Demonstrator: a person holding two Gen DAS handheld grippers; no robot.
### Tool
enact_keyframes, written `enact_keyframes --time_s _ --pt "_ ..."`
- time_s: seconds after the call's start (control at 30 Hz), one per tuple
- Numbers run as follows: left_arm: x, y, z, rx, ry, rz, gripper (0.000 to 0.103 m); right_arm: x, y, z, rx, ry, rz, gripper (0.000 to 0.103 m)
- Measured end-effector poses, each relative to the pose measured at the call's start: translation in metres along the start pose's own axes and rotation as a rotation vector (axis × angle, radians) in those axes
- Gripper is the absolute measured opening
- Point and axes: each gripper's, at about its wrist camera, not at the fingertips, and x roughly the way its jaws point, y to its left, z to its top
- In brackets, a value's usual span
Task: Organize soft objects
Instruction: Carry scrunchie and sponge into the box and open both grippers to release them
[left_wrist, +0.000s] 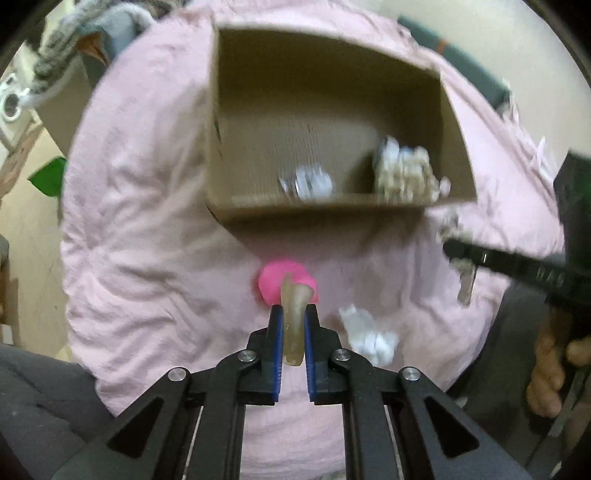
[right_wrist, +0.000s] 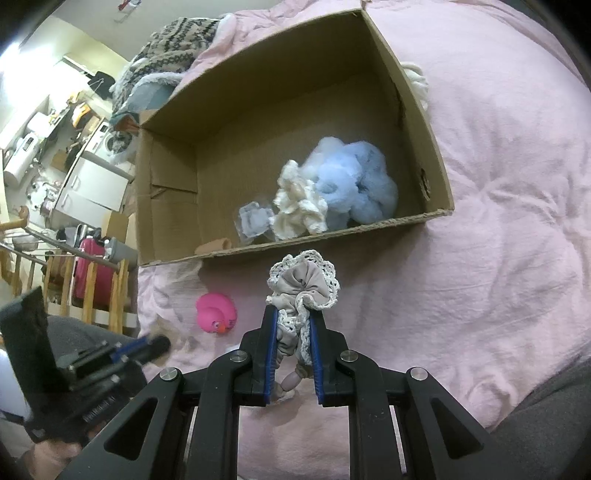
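In box: blue fluffy scrunchies (right_wrist: 354, 184), cream scrunchie (right_wrist: 299, 212) and a small clear pouch (right_wrist: 255, 221) lie in the cardboard box (right_wrist: 436, 162).
Right tongs (right_wrist: 293, 325): closed on a lace-trimmed scrunchie (right_wrist: 303, 284), just short of the box.
Left tongs (left_wrist: 294, 321): pinching a tan rubbery piece (left_wrist: 294, 314).
Left on bed: pink duck (right_wrist: 216, 314) and white item (left_wrist: 369, 334) on the pink blanket (right_wrist: 498, 221).
Progress: seemingly past halfway.

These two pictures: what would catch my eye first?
An open cardboard box on a pink blanket holds fluffy blue and cream scrunchies. A pink rubber duck lies in front of it, and the right claw grips a lace-edged scrunchie.
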Motion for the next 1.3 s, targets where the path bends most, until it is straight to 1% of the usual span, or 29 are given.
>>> enact_keyframes --time_s 0.07,0.2,0.23,0.33,0.4,0.47,0.53,0.67,0.77,0.8,0.87,0.9,0.97,1.1,1.2,1.3 --pt "-0.017 0.005 0.007 -0.018 -0.068 -0.003 0.01 -0.005 0.004 -0.001 -0.011 -0.004 0.003 0.018" --pt "-0.03 0.011 0.023 -0.044 -0.141 0.0 0.01 -0.021 0.008 0.003 -0.012 -0.028 0.032 0.018" --pt "-0.028 0.017 0.024 -0.047 -0.153 0.003 0.01 -0.025 0.01 0.005 -0.016 -0.039 0.035 0.018" --pt "-0.032 0.02 0.04 -0.058 -0.198 0.013 0.01 -0.038 0.016 0.018 -0.032 -0.094 0.046 0.018" --pt "-0.033 0.024 0.048 -0.06 -0.214 0.017 0.01 -0.041 0.021 0.03 -0.05 -0.126 0.054 0.018" --pt "-0.03 0.023 0.059 -0.058 -0.223 0.018 0.01 -0.04 0.026 0.041 -0.071 -0.154 0.05 0.018" --pt "-0.024 0.021 0.069 -0.042 -0.237 0.042 0.01 -0.034 0.031 0.051 -0.087 -0.168 0.052 0.018" --pt "-0.007 0.018 0.082 -0.025 -0.241 0.054 0.01 -0.015 0.036 0.063 -0.095 -0.155 0.051 0.018" --pt "0.008 0.015 0.087 -0.008 -0.233 0.054 0.01 0.004 0.035 0.069 -0.106 -0.135 0.033 0.018" --pt "0.012 0.015 0.088 -0.011 -0.229 0.049 0.01 0.009 0.036 0.07 -0.109 -0.131 0.025 0.018" --pt "0.023 0.017 0.088 -0.022 -0.221 0.005 0.01 0.019 0.036 0.07 -0.124 -0.122 0.008 0.018" --pt "0.025 0.018 0.087 -0.021 -0.223 0.004 0.01 0.022 0.036 0.069 -0.128 -0.122 0.002 0.018" --pt "0.034 0.018 0.086 -0.021 -0.208 0.03 0.011 0.029 0.035 0.067 -0.13 -0.105 -0.007 0.018" --pt "0.037 0.023 0.084 -0.06 -0.204 -0.01 0.014 0.042 0.037 0.063 -0.159 -0.085 -0.062 0.018" --pt "0.039 0.022 0.084 -0.058 -0.207 -0.008 0.015 0.042 0.039 0.06 -0.175 -0.085 -0.077 0.018" --pt "0.041 0.022 0.083 -0.066 -0.202 -0.014 0.015 0.042 0.04 0.059 -0.183 -0.093 -0.073 0.018"
